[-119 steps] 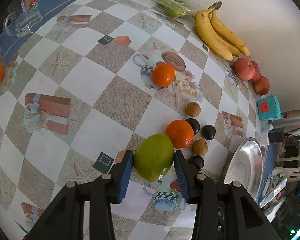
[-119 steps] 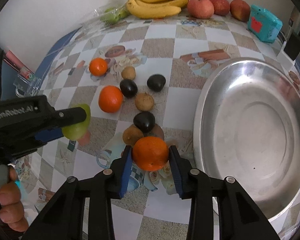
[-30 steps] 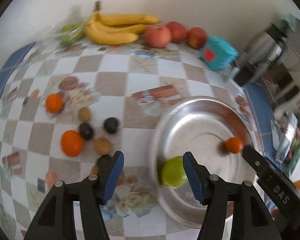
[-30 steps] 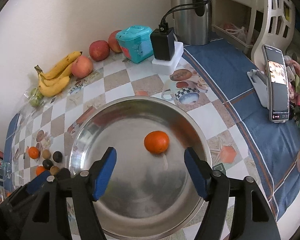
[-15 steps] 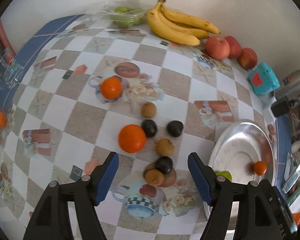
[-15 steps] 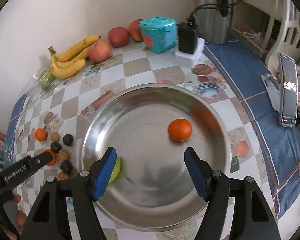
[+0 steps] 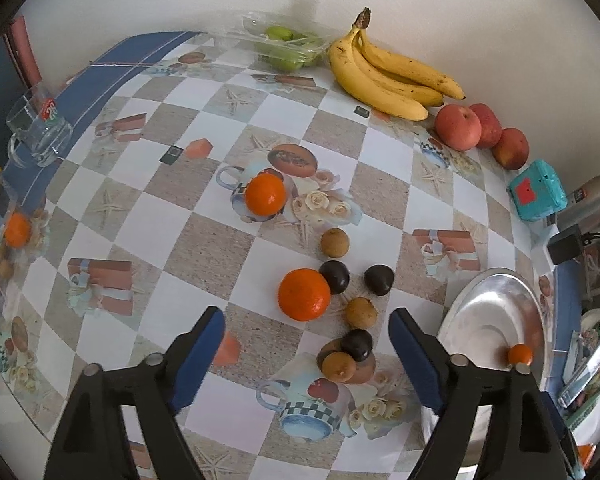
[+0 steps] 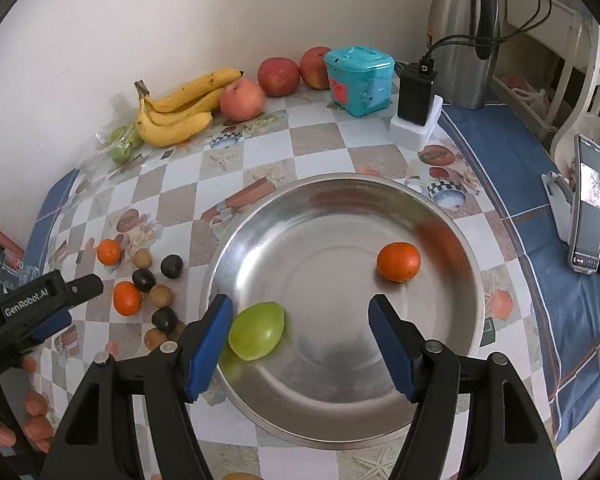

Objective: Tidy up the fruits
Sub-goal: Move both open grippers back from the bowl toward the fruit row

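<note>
Right wrist view: round steel bowl [image 8: 452, 236] holds green mango [image 8: 257, 331] and small orange [image 8: 398, 261].
Right tool [image 8: 301, 336]: spread apart, empty, above bowl.
Left tool [image 7: 306, 348]: spread apart, empty, over loose fruit cluster [image 7: 336, 280] on checkered table [image 7: 140, 216].

Worktop [image 7: 236, 256], covered by a checkered printed cloth with blue borders, set against a pale wall. Along the wall lie a clear packet of green fruit [image 7: 288, 50], a banana bunch [image 7: 384, 76], three red apples [image 7: 480, 132] and a teal box [image 7: 538, 191]. Mid-surface: two oranges [image 7: 304, 294], one well behind the other, beside a loose cluster of small brown and dark fruits [image 7: 350, 316]. A steel bowl [image 8: 340, 392] rests at the right; a glass mug [image 7: 40, 132] stands at the far left edge. A metal flask [image 8: 462, 40], a black charger on a white base [image 8: 416, 108] and a phone on a stand [image 8: 588, 208] occupy the blue end.
</note>
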